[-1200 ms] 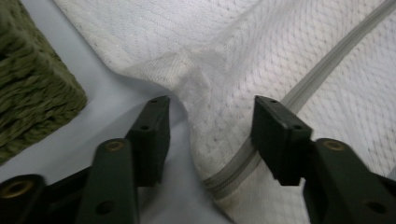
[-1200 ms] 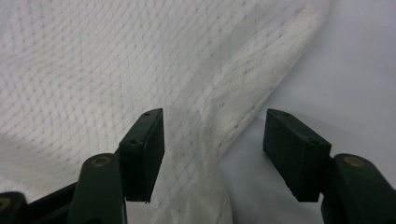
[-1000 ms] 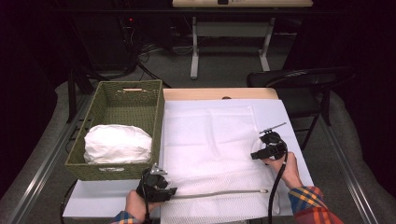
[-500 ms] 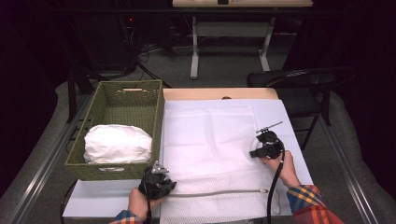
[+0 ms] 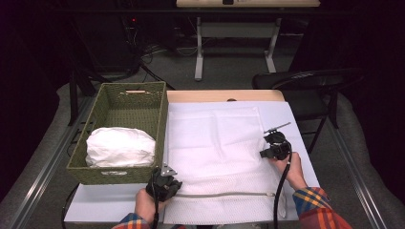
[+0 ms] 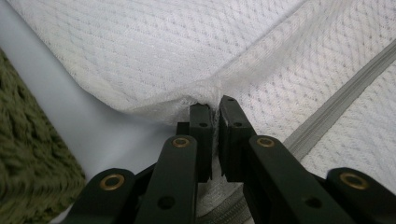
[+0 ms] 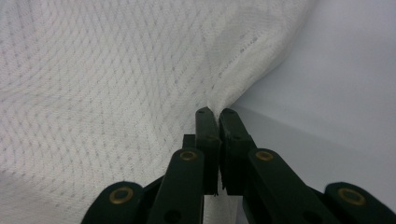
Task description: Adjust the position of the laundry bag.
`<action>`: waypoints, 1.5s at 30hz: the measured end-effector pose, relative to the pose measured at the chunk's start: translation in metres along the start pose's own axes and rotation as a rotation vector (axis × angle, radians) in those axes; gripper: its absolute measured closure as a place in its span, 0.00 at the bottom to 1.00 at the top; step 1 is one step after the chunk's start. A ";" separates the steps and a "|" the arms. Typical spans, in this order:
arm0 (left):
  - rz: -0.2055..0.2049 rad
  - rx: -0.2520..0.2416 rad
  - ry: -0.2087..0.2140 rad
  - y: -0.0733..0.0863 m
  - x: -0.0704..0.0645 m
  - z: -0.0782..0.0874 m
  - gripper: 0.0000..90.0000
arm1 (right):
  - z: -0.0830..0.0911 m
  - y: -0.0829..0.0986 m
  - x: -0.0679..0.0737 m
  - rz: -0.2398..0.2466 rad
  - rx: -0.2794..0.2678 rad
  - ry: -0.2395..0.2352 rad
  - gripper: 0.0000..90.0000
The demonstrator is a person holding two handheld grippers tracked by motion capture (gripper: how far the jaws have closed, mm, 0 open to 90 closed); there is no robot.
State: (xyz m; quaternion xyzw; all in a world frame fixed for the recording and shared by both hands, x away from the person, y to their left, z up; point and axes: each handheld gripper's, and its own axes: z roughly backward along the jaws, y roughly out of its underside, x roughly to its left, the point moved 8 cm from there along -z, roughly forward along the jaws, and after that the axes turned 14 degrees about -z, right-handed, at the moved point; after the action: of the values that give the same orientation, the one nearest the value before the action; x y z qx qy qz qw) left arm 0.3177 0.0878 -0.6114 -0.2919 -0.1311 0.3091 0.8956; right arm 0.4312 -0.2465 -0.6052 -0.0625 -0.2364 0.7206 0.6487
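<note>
Your left gripper (image 5: 165,183) sits at the near left corner of the mesh bag (image 5: 219,152), and in the left gripper view its jaws are pinched tight on the bag's edge (image 6: 205,95), the mesh puckering up into a small peak where they bite. Your right gripper (image 5: 275,149) is at the bag's right edge, farther up the bench (image 5: 95,210), and the right gripper view shows its jaws closed on a fold of that edge (image 7: 219,100), the cloth drawn down into the gap. The bag lies spread flat across the middle of the bench, its grey zip (image 5: 224,194) running along the near side between your two hands; the zip looks closed, though the high view is too coarse to be sure. In the left gripper view the zip (image 6: 336,112) runs slantwise just right of the jaws. To your left the green basket (image 5: 107,107) stands beside the bag, its right wall close to the bag's left edge, with a white bundle (image 5: 120,147) lying in its near half.
</note>
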 end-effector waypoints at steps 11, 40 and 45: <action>-0.039 0.015 -0.084 -0.009 0.008 -0.004 0.95 | 0.002 -0.006 -0.003 -0.013 -0.022 0.015 0.97; -0.104 0.056 -0.191 -0.011 0.013 -0.009 0.95 | -0.010 -0.023 -0.001 -0.002 -0.042 0.026 0.97; -0.091 0.063 -0.212 -0.011 0.020 -0.008 0.95 | -0.010 -0.023 0.006 0.020 -0.031 -0.007 0.97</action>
State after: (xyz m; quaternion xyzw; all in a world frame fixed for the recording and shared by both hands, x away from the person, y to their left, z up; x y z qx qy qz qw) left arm 0.3419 0.0904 -0.6103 -0.2231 -0.2284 0.3010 0.8986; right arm 0.4548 -0.2372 -0.6027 -0.0725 -0.2493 0.7236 0.6396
